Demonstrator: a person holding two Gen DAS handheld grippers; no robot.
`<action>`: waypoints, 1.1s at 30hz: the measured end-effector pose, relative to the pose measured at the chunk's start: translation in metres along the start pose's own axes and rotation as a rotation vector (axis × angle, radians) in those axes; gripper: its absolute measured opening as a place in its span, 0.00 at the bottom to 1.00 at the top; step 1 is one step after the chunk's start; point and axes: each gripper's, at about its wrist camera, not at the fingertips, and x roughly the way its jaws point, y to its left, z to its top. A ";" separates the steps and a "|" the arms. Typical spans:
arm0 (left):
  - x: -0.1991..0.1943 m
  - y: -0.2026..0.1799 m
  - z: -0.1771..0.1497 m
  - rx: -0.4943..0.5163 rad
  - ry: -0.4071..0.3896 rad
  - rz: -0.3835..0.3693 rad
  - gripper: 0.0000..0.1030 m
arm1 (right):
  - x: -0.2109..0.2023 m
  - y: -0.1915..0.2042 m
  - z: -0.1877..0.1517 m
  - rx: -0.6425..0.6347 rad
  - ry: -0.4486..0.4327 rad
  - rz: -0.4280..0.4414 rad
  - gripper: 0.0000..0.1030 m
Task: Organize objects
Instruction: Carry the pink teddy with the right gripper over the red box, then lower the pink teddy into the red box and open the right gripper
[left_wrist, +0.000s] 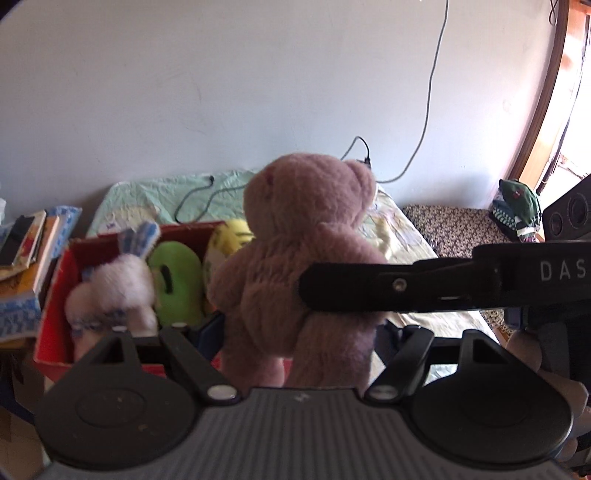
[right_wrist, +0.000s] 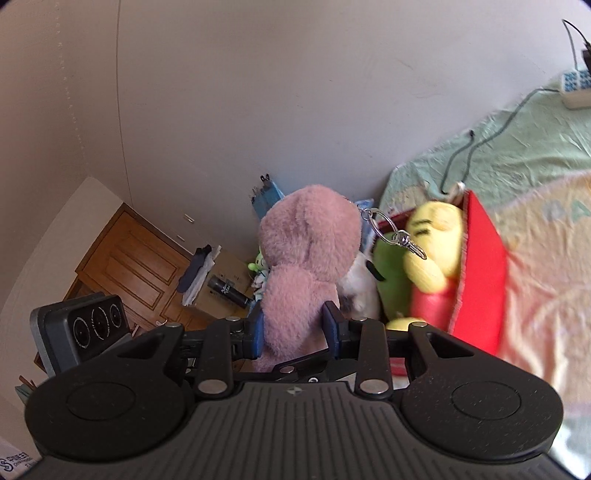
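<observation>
**A:** Where does the pink bear (right_wrist: 308, 258) sit relative to the red box (right_wrist: 480, 273)?

**B:** Up in the air, just beside the box's open top, on the side away from the green bedsheet (right_wrist: 517, 147). The right gripper (right_wrist: 295, 326) has it pinched low on the body, the two blue pads pressed into the plush from either side. So those jaws are nearly closed, with only the squashed fur between them.

**A:** And the left gripper (left_wrist: 295, 332)?

**B:** It is spread wide. In its own view the bear (left_wrist: 299, 266) stands between its linkages, but I cannot see either fingertip touching the fur, so I judge it holds nothing. The right gripper's finger (left_wrist: 369, 291) crosses the bear's waist there.

**A:** What is already in the box?

**B:** A yellow plush (right_wrist: 432, 247), a green plush (right_wrist: 391, 266) and a white rabbit with blue checked ears (left_wrist: 114, 280), packed close. The freest spot looks to be the corner nearest the bear, in front of the yellow one.

**A:** How would you do the drop well?

**B:** Carry the bear over the box wall before lowering, so its legs clear the rim. Watch the metal keyring (right_wrist: 391, 232) hanging off its head; it dangles toward the yellow plush and could snag. Lower feet first into the gap, then open. The plush is light and springy, so it may tip out if let go too high.
</observation>
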 end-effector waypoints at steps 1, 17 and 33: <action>-0.002 0.007 0.003 0.002 -0.008 0.002 0.73 | 0.007 0.004 0.002 -0.010 -0.004 -0.001 0.33; 0.030 0.089 0.043 0.019 0.007 0.017 0.73 | 0.087 0.000 0.026 -0.019 -0.061 -0.028 0.33; 0.097 0.112 0.029 -0.025 0.156 -0.003 0.72 | 0.115 -0.037 0.013 0.033 -0.009 -0.210 0.29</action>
